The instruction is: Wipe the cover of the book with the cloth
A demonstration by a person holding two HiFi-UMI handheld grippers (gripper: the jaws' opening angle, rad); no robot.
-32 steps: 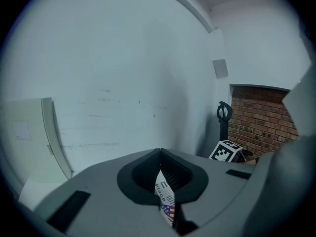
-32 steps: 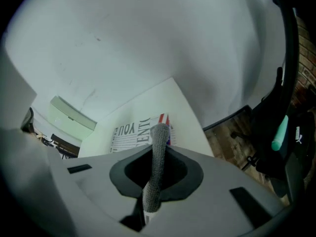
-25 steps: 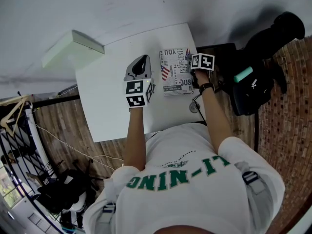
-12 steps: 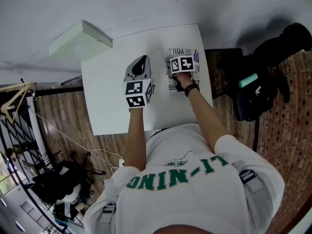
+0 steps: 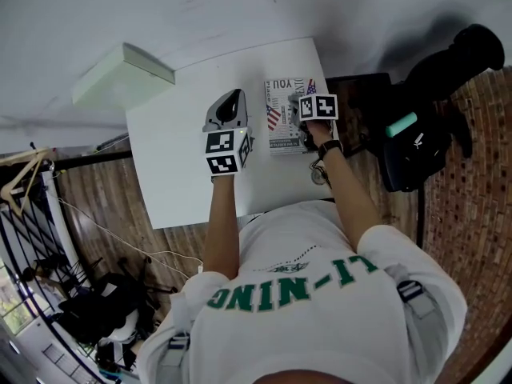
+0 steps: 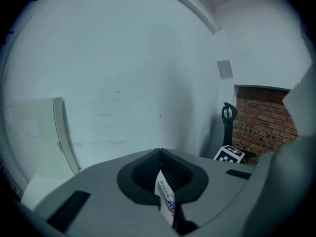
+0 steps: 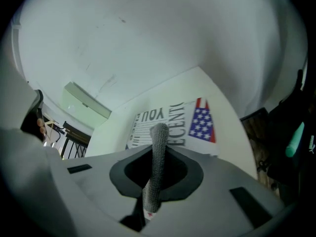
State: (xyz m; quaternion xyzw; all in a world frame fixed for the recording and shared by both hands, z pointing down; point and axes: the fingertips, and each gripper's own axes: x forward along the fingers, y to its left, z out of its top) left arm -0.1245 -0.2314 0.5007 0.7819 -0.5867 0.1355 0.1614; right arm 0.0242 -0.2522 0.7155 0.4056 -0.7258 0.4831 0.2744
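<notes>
We see a white table (image 5: 172, 182), a pale green box (image 5: 120, 74) by its far corner, and a black bag (image 5: 416, 150) on brick floor (image 5: 472, 214).

I log the book (image 5: 282, 106) lying on the far right part of the counter (image 5: 176, 182). Right tongs (image 7: 157, 149) are above it, with the cloth (image 7: 159, 132) between their jaws. Left tongs (image 5: 232, 101) are just left of the book, mid-counter. A bag (image 5: 416, 138) is right of the counter.

I work in a lived-in room, a home or small studio by the look of it — a white table (image 5: 184, 186) against a plain wall (image 5: 240, 6), a wooden hanger (image 5: 22, 179) on a rack, a black bag (image 5: 412, 154) on the floor, bare brick (image 6: 261, 117) behind.
</notes>
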